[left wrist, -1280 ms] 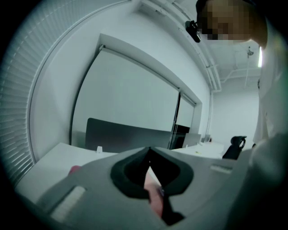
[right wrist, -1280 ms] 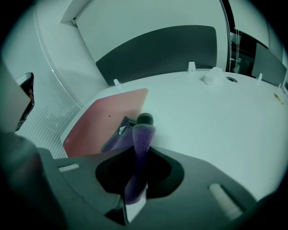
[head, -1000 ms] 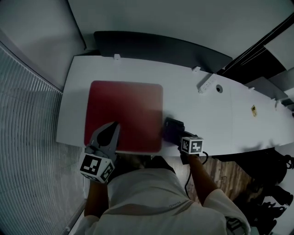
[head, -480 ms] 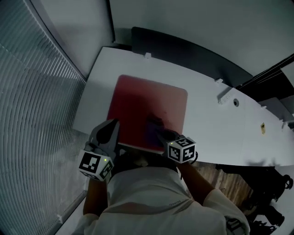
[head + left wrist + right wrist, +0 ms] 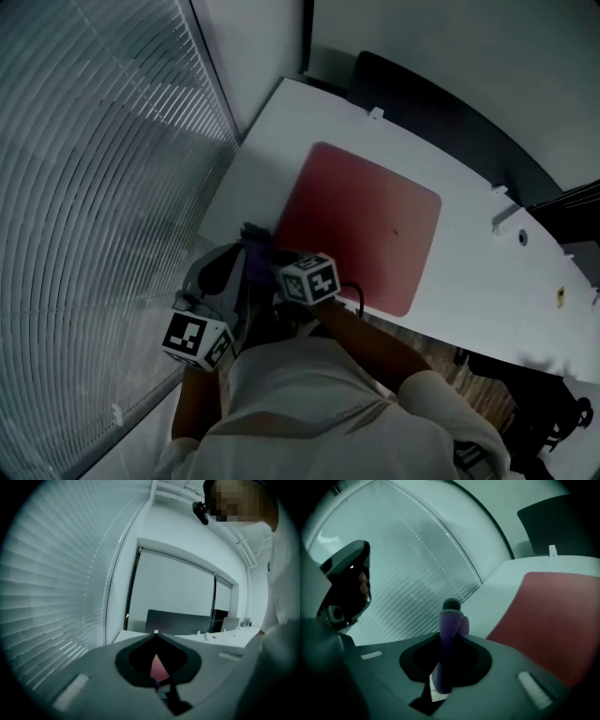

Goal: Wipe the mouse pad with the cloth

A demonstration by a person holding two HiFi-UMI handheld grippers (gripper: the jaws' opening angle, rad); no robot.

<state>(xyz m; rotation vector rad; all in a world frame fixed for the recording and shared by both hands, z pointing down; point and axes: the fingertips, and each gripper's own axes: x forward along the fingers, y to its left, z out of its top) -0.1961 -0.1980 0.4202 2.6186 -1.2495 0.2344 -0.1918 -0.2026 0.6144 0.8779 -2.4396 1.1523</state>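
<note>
The flat red mouse pad (image 5: pixel 361 220) lies bare, free to cross. The white slatted blind (image 5: pixel 103 187) runs close along the left edge of the white desk (image 5: pixel 258 173), where my left gripper (image 5: pixel 232 261) crowds my right gripper (image 5: pixel 266 255) holding the purple knitted cloth (image 5: pixel 251 238).

White table (image 5: pixel 473 267), red mouse pad (image 5: pixel 361 225) on it

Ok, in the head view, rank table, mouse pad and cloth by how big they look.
1. table
2. mouse pad
3. cloth, only a small purple bunch showing at the right gripper
</note>
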